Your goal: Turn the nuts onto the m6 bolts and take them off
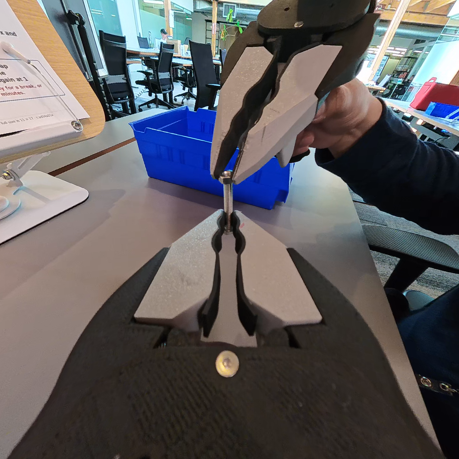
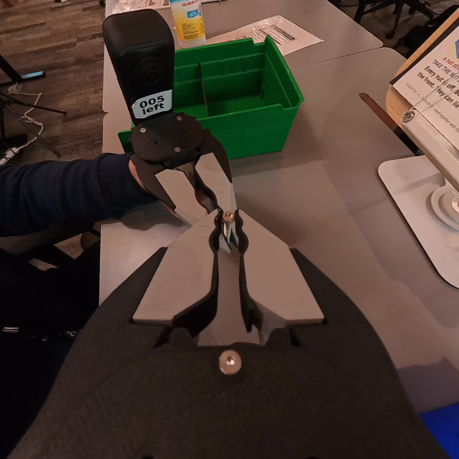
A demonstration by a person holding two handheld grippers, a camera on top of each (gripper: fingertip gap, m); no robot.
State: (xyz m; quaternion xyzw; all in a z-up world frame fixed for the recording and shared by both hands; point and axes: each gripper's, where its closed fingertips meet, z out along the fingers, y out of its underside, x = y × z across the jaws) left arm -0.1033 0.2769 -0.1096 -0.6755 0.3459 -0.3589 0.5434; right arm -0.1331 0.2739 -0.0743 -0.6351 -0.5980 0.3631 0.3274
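Observation:
A silver M6 bolt (image 1: 228,196) stands upright above the grey table (image 1: 99,236). My left gripper (image 1: 228,223) is shut on the bolt's lower end. My right gripper (image 1: 224,173) comes down from above and is shut on a hex nut (image 1: 225,178) at the bolt's top end. In the right wrist view, the right gripper (image 2: 228,214) holds the nut (image 2: 228,217) between its tips, with the bolt (image 2: 227,232) running down below it. The left gripper's fingers (image 2: 181,196) reach in from the left under those tips.
A blue bin (image 1: 173,149) sits just behind the bolt. A green bin (image 2: 248,124) with a divider stands beyond the left gripper, with a wipes bottle (image 2: 188,22) and a paper sheet (image 2: 273,34) behind it. An instruction stand (image 2: 434,111) is on the right, and its base (image 1: 37,198) shows left. One gripper's finger ends stand about 4 cm off the other's.

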